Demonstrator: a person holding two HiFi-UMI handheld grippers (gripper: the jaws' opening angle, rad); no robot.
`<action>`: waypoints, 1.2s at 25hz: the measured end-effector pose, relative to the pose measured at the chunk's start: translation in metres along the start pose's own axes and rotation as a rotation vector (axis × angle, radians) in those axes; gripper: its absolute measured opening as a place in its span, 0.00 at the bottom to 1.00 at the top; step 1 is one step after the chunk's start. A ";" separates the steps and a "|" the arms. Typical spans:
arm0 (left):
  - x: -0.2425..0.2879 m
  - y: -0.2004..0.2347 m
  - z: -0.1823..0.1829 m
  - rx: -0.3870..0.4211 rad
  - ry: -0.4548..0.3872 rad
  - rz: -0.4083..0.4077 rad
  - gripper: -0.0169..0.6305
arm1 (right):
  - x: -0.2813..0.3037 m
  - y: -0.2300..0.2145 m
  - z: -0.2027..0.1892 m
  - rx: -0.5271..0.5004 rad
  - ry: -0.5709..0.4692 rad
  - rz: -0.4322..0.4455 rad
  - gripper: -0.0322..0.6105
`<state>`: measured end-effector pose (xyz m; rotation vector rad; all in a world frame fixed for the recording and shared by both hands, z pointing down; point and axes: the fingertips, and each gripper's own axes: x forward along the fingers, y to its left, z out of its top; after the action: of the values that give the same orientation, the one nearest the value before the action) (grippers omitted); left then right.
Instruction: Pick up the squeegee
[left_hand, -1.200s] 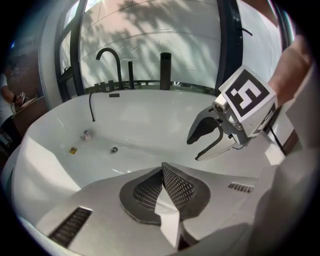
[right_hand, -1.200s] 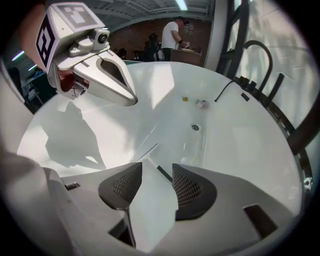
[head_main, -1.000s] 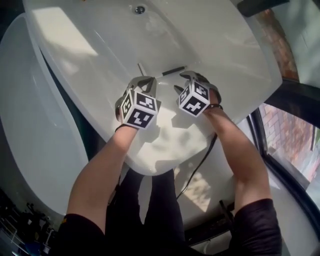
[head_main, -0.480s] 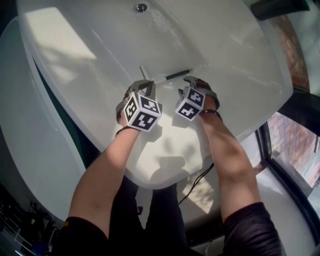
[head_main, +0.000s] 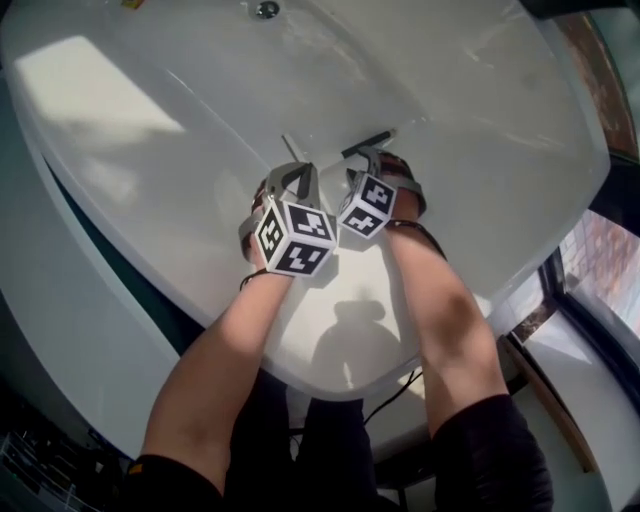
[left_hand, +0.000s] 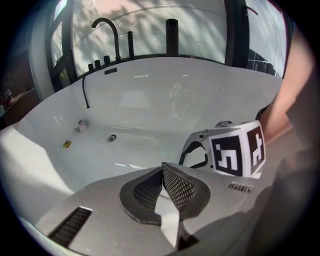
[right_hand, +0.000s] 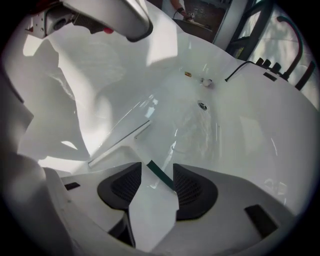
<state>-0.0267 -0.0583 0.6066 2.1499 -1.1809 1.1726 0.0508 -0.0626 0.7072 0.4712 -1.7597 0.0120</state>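
Right gripper view showed me the squeegee (right_hand: 161, 176) lying on the floor of the white bathtub (right_hand: 250, 150), its dark green blade end running between the right gripper (right_hand: 157, 171) pads. Those pads stood apart, the blade slanting across the gap; I could not tell whether it touched the right-hand pad. From the head view I saw the squeegee (head_main: 366, 143) low in the bathtub (head_main: 480, 120), just beyond both tools, dark bar to the right and a pale stub to the left.

My right gripper (head_main: 372, 158) pointed down onto the bar, wrist bent over the tub wall. My left gripper (head_main: 296, 182) hung just beside it, cubes nearly touching, tips aimed at bare enamel near the stub. In the left gripper view the left gripper (left_hand: 162, 171) had its mesh pads pressed together at the tips with nothing between them, and the right tool's marker cube (left_hand: 238, 150) sat close on its right.

Further off I saw the drain (left_hand: 112, 137) on the tub floor, a small yellow sticker (left_hand: 66, 144), and a black faucet (left_hand: 107, 31) on the far rim. Both forearms reached over the near rim.
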 end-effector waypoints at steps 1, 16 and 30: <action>0.002 0.000 -0.002 0.006 0.003 -0.003 0.03 | 0.009 0.002 0.000 -0.017 0.004 -0.002 0.37; 0.062 0.017 -0.016 0.265 0.048 -0.040 0.03 | 0.091 0.006 -0.011 -0.195 0.039 0.036 0.37; 0.069 0.018 -0.021 0.274 0.062 -0.057 0.03 | 0.104 0.026 -0.029 -0.410 0.082 0.224 0.35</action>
<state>-0.0320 -0.0862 0.6748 2.3079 -0.9728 1.4351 0.0525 -0.0628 0.8186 -0.0245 -1.6707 -0.1662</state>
